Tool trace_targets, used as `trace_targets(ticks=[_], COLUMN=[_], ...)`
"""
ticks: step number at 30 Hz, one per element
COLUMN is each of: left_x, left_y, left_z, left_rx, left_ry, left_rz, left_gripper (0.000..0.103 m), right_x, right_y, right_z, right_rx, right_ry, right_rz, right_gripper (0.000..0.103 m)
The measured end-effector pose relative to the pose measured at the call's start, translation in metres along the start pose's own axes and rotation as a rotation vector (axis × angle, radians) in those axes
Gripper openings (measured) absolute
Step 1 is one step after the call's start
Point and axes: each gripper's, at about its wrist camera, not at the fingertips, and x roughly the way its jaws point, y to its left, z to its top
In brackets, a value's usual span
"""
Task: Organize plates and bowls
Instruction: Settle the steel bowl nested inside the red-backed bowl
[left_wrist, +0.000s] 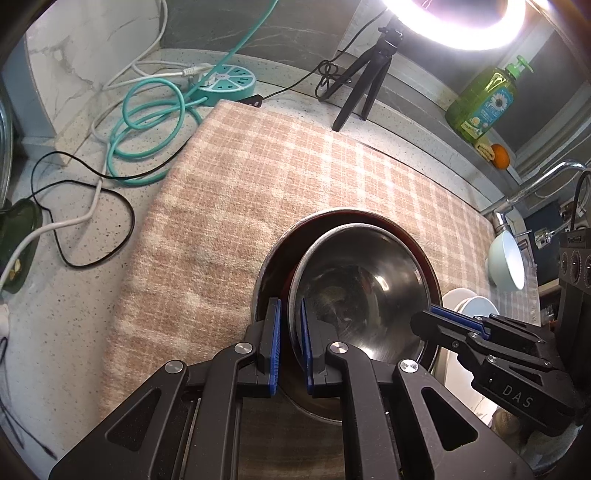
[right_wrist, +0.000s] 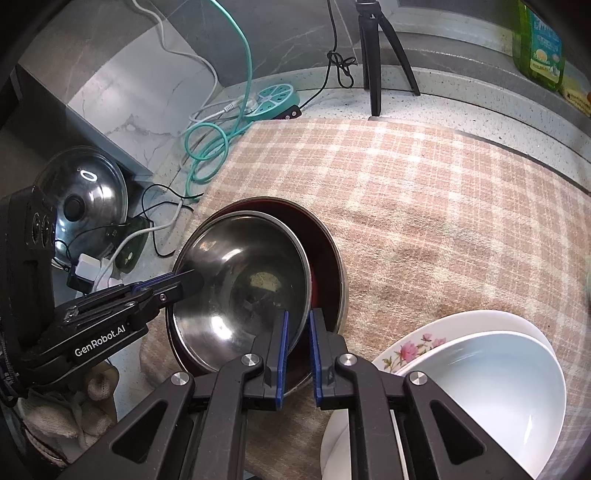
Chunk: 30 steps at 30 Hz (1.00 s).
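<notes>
A steel bowl (left_wrist: 362, 280) (right_wrist: 236, 280) rests inside a wider metal bowl with a dark red inside (left_wrist: 280, 251) (right_wrist: 328, 258), on a pink plaid towel (left_wrist: 258, 166). My left gripper (left_wrist: 290, 314) is shut on the steel bowl's near-left rim, one blue pad inside and one outside. It enters the right wrist view from the left (right_wrist: 192, 278). My right gripper (right_wrist: 298, 317) straddles the opposite rim with its pads narrowly set on it. The left wrist view shows it coming in from the right (left_wrist: 424, 314). Both grippers point steeply down.
A white bowl (right_wrist: 480, 384) lies on a flowered plate (right_wrist: 406, 347) right of the metal bowls; a pale bowl (left_wrist: 506, 262) stands near the faucet (left_wrist: 535, 184). A tripod (left_wrist: 369, 74), teal power strip (left_wrist: 225, 79), cables, soap bottle (left_wrist: 484, 99) and glass lid (right_wrist: 85, 195) ring the towel.
</notes>
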Motion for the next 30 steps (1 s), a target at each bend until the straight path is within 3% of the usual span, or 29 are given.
trace_targets(ticks=[11,30], left_x=[0.006,0.019], left_y=[-0.014,-0.029], left_z=[0.006,0.015], left_rx=[0.108,0.302], left_ry=[0.038,0.154], left_rz=[0.060,0.127], left_gripper=[0.008,0.008], right_x=[0.003,0.012], right_y=[0.003,-0.004], right_z=[0.004,0.019], right_rx=[0.005,0.058], right_ry=[0.037,0.176], right_rz=[-0.026,-0.028], right_gripper=[0.012,0.013])
